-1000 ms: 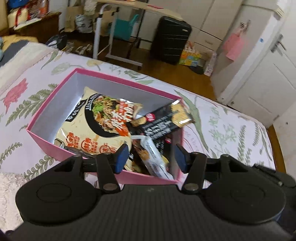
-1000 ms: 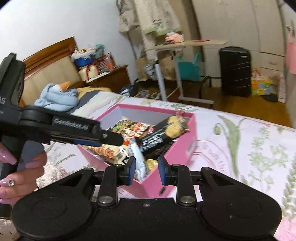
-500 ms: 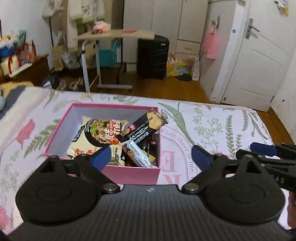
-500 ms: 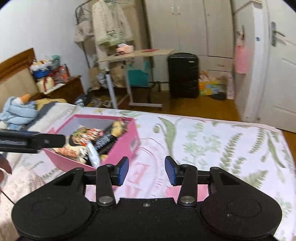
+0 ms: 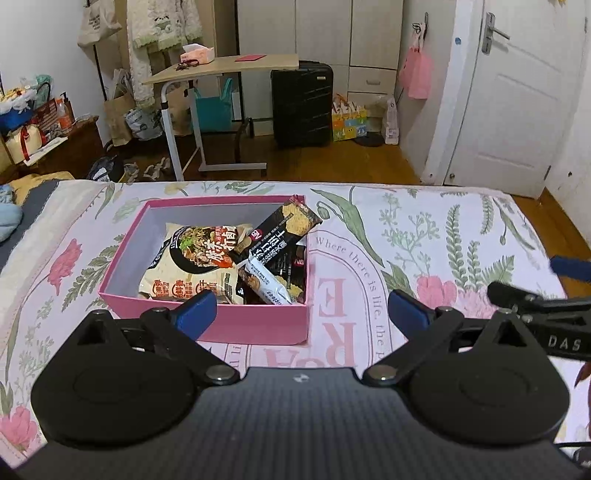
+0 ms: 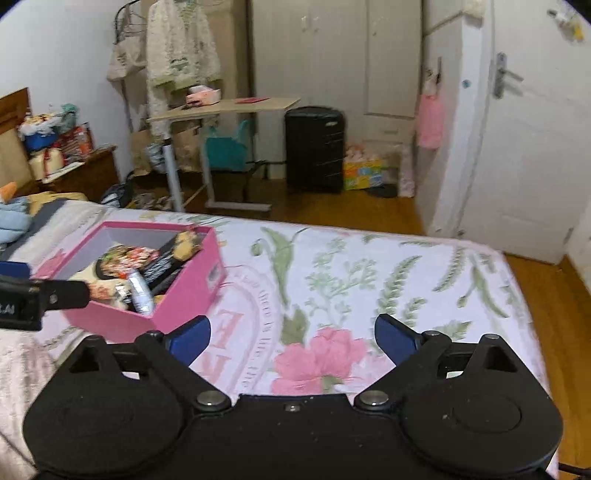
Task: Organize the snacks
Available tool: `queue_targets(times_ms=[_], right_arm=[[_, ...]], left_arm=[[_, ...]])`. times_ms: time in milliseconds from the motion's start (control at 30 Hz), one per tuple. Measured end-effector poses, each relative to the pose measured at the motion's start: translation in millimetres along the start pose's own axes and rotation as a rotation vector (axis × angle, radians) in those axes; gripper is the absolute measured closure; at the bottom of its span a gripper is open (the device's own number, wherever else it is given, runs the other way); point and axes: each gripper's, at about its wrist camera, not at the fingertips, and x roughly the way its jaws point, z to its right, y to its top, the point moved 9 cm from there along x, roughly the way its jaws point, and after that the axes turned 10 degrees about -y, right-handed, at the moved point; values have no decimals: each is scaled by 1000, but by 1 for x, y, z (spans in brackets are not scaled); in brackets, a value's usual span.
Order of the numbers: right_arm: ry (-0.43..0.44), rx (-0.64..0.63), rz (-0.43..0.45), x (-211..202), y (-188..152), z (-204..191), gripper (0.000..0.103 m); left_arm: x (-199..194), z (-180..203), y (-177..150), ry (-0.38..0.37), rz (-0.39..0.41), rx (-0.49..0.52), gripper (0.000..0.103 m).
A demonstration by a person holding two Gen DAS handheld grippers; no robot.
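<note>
Wooden floor (image 5: 332, 162), white door (image 5: 509, 103), black suitcase (image 5: 302, 103) beside a rolling desk (image 5: 221, 66).

Glossy snack wrappers (image 5: 207, 258), matt pink box (image 5: 236, 321)

Bed (image 5: 424, 229) under a floral sheet (image 5: 461, 236) with pink lettering; open pink box (image 5: 255, 321) resting directly on it, left of centre, packed with snack packets.

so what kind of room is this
Most likely a bedroom in a home: a bed with a floral bedspread, a wardrobe along the far wall, and a black suitcase standing on the floor.
</note>
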Motion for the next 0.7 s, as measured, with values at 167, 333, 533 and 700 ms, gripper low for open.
queue_targets(times_ms=[167,333,533,700], right_arm=[[-43,-37,-34,-2,-4,1,1],[-46,-2,-18,-6,-7,7,1],[-63,24,-17,-9,-7,12,1],[-55,18,-13,-10,-10,10,1]], left_arm=[[2,-1,-6,8,-7,-6,2],[4,-5,-10,20,-7,-16,2],[4,-7,-12,21,5,-26,2],[5,-8,-13,30,33,-30,2]])
